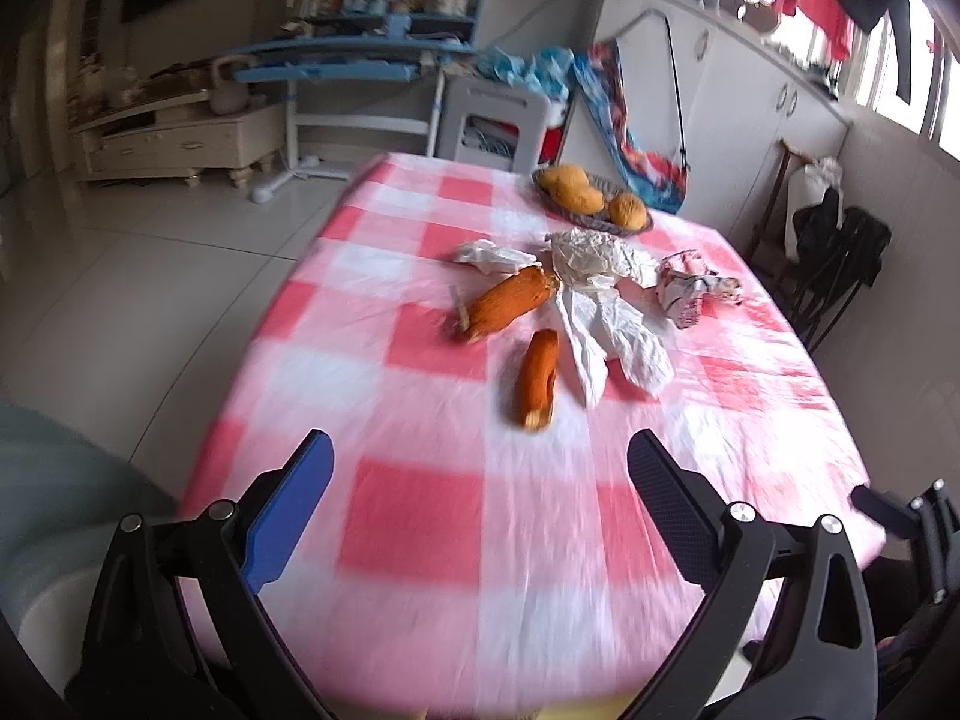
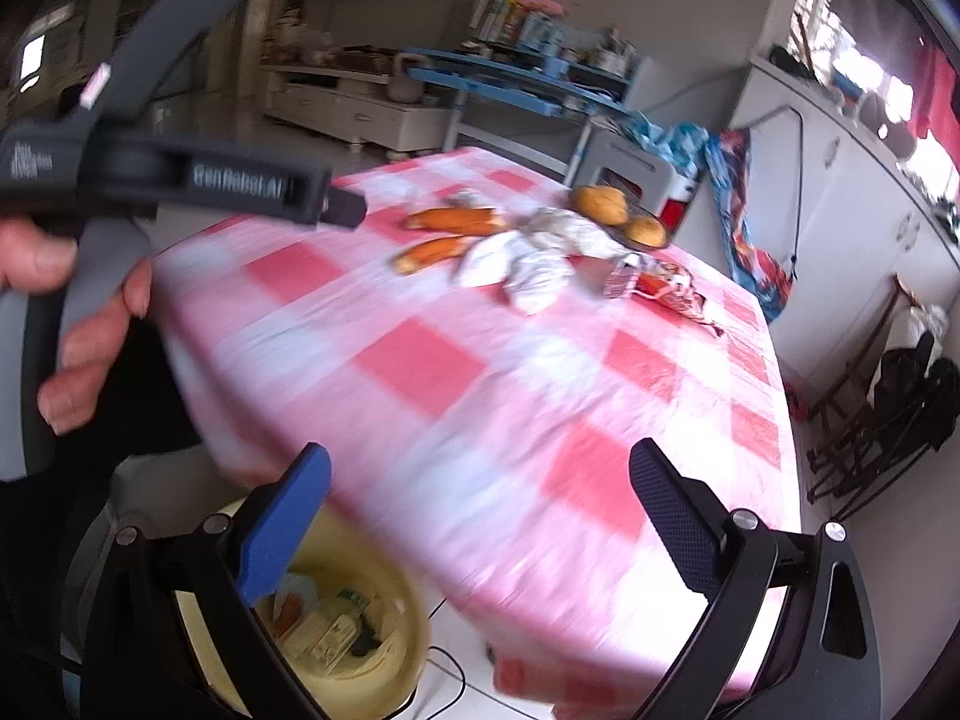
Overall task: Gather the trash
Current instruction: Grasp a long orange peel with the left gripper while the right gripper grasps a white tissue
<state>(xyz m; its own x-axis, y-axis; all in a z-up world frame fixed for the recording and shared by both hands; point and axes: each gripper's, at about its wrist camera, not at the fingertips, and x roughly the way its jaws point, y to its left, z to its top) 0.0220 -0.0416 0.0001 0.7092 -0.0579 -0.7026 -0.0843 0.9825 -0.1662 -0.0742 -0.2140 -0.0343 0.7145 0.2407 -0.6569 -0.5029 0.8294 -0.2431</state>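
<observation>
On the pink-and-white checked table [image 1: 420,516] lie two orange corn cobs [image 1: 511,302] [image 1: 537,378], crumpled white paper and plastic [image 1: 606,300] and a printed wrapper [image 1: 690,285]. The cobs [image 2: 453,219] and white paper [image 2: 522,258] also show in the right wrist view. My left gripper [image 1: 480,468] is open and empty above the near table edge. My right gripper [image 2: 480,480] is open and empty over the table's front edge, above a yellow trash bin [image 2: 336,624] holding scraps. The left gripper's body shows at the left of the right wrist view [image 2: 180,174].
A basket with round yellow fruit [image 1: 591,195] stands at the table's far side. A blue desk [image 1: 336,60] and a grey stool [image 1: 492,120] stand beyond the table. White cabinets [image 1: 750,90] and a dark chair [image 1: 840,264] are at the right.
</observation>
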